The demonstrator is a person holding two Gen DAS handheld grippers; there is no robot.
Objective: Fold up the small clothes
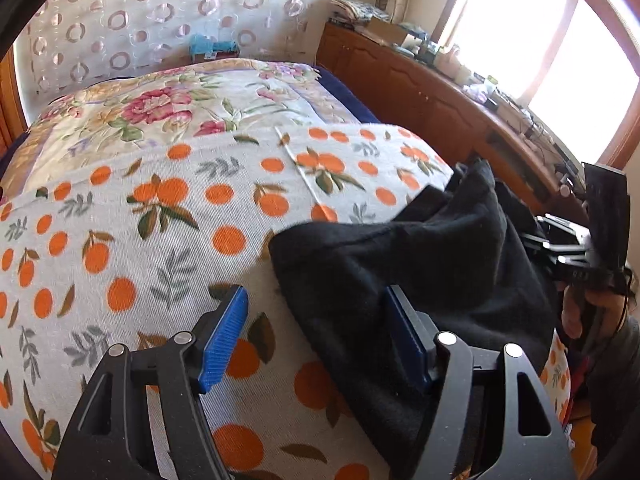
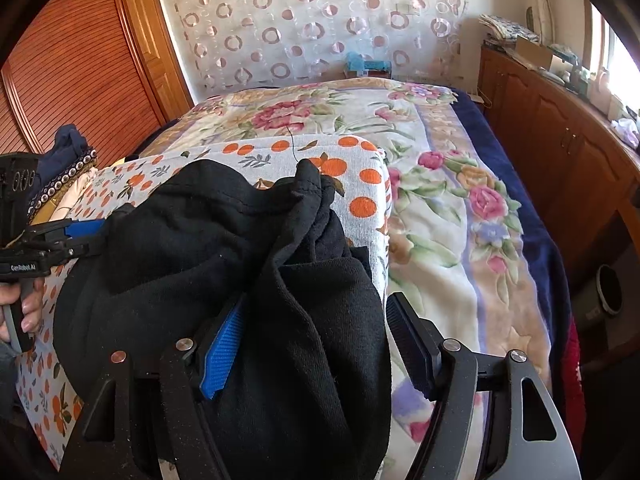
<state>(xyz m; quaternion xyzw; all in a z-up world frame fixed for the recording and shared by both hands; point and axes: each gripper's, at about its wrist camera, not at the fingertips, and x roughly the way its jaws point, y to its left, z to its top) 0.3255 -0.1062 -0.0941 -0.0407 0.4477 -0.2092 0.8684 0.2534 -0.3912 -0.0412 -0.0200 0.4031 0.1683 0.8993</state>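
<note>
Closest to me, the left gripper [image 1: 316,344] is spread wide, one blue pad over the orange-print cloth [image 1: 168,216] and the other pad right at the edge of the black garment [image 1: 420,256], not pinching it. The right gripper [image 2: 316,344] is spread too. The black garment [image 2: 240,264] bulges up between its pads and lies against the blue one, but the other pad stands clear of the fabric, so nothing's clamped.

The garment itself is a dark, rumpled heap sitting on that white cloth with oranges and leaves, near the cloth's right-hand edge, with one corner poking up in a little peak. From each camera you can catch the other gripper beside the heap, with a hand [image 2: 28,304] wrapped round the handle.

The orange-print cloth is laid over a floral blanket [image 2: 448,208] with big pink roses, which covers the bed. A dark blue cover [image 2: 532,248] shows along the bed's far side. Off to the left there's a small pile of other clothes [image 2: 68,160], navy with a studded band.

Further back, a long wooden cabinet [image 1: 404,80] runs along the wall under a very bright window [image 1: 532,40], its top cluttered with boxes and bits. The far wall has a sheer curtain with ring patterns [image 2: 312,28], and slatted wooden doors [image 2: 76,64] stand on the left.
</note>
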